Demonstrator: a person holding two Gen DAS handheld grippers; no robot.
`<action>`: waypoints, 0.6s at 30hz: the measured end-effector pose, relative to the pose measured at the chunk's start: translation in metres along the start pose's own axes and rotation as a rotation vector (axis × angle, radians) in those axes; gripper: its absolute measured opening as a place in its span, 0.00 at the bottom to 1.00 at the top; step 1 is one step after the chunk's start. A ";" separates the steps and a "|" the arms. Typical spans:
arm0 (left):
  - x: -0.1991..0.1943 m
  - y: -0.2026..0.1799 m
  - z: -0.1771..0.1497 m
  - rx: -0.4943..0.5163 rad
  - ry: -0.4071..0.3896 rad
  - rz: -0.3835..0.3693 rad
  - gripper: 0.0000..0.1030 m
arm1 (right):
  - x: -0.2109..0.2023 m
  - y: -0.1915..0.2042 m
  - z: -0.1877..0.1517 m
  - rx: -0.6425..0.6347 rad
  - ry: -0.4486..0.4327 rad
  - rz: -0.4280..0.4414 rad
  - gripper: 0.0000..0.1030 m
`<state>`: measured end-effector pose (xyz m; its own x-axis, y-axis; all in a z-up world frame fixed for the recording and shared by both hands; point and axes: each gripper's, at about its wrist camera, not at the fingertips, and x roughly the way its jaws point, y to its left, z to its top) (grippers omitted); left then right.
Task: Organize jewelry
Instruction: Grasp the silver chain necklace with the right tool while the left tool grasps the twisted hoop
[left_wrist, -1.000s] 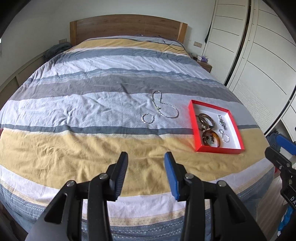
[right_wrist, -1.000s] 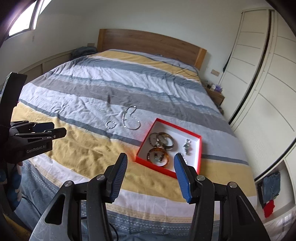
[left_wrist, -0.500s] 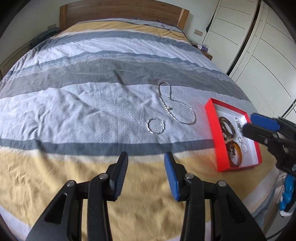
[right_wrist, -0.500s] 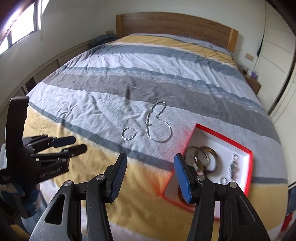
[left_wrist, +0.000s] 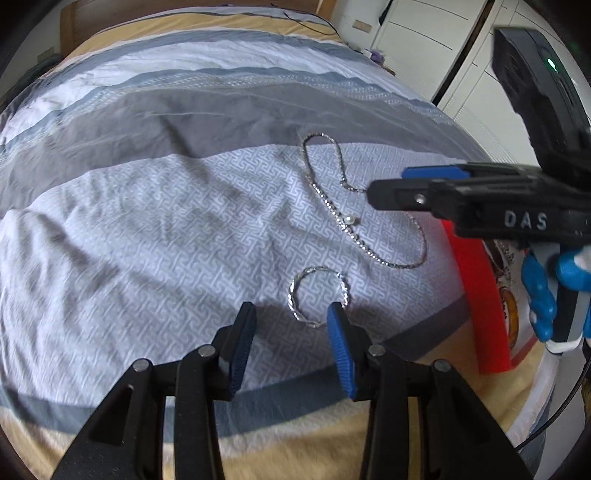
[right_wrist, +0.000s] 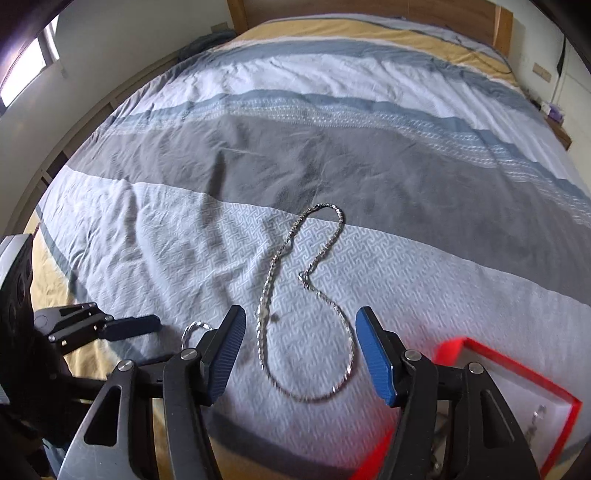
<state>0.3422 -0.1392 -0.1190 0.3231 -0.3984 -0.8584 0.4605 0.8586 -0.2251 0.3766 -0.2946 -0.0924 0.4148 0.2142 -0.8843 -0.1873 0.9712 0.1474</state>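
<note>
A silver bracelet (left_wrist: 318, 294) lies on the pale patterned stripe of the bed. My left gripper (left_wrist: 291, 334) is open, its jaws on either side of the bracelet's near edge. A long silver necklace (left_wrist: 351, 221) with a pearl lies just beyond. In the right wrist view the necklace (right_wrist: 303, 295) loops between the jaws of my open right gripper (right_wrist: 299, 350); the bracelet (right_wrist: 194, 328) peeks out behind its left finger. The red tray (right_wrist: 517, 373) sits to the right and holds jewelry. The right gripper (left_wrist: 480, 199) crosses the left wrist view.
The striped duvet (right_wrist: 332, 147) covers the whole bed. A wooden headboard (right_wrist: 369, 11) stands at the far end. White wardrobe doors (left_wrist: 461, 55) line the right side. The red tray's wall (left_wrist: 476, 295) stands right of the bracelet.
Both grippers have moved forward and down towards the bed. The left now frames the bracelet, the right frames the necklace. Both stay open.
</note>
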 end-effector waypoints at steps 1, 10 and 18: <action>0.004 0.000 0.001 0.004 0.004 -0.004 0.37 | 0.007 0.000 0.004 0.000 0.010 0.011 0.61; 0.023 0.001 -0.001 0.068 -0.001 -0.005 0.14 | 0.054 0.006 0.015 -0.038 0.089 0.039 0.63; 0.038 -0.021 0.010 0.170 0.050 0.019 0.03 | 0.062 0.010 0.007 -0.103 0.133 0.009 0.09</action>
<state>0.3532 -0.1759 -0.1417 0.2935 -0.3622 -0.8847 0.5890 0.7974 -0.1311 0.4061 -0.2712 -0.1425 0.2921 0.2001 -0.9352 -0.2835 0.9520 0.1152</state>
